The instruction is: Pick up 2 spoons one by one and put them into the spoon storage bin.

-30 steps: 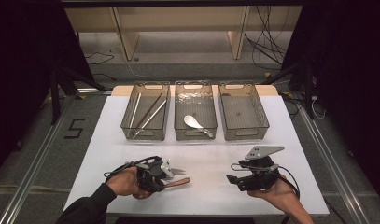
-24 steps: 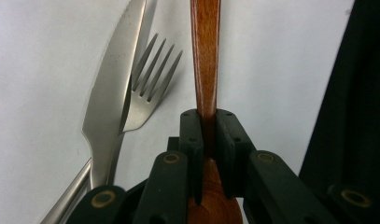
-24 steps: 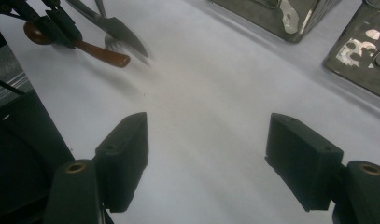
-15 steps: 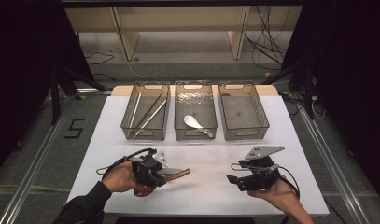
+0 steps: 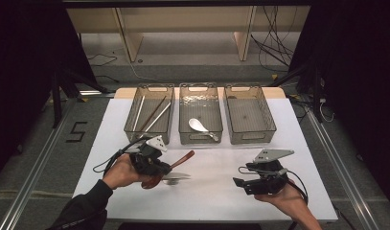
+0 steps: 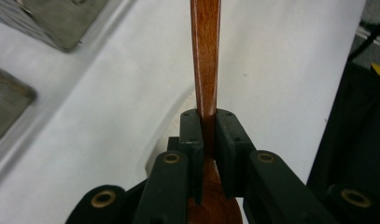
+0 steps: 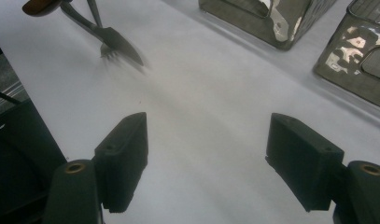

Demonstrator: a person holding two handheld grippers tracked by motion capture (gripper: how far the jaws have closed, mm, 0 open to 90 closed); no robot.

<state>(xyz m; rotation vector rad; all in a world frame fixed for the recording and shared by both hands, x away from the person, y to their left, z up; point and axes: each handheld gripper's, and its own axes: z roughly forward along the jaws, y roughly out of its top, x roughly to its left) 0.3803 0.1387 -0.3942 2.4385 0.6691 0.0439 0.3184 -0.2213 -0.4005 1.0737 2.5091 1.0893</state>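
Table (image 5: pixel 221 191): white, three bins at far edge.
Left gripper (image 5: pixel 159 165): clamped on wooden spoon (image 5: pixel 176 162), now lifted off table; sorting judged begun.
Fork (image 5: pixel 176 176): just beneath it.
Right gripper (image 5: pixel 240 182): open, empty.

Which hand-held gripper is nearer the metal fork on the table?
Left. The left hand-held gripper, shut on the wooden spoon, is right beside the fork. The right hand-held gripper sits open, well off toward the table's right.
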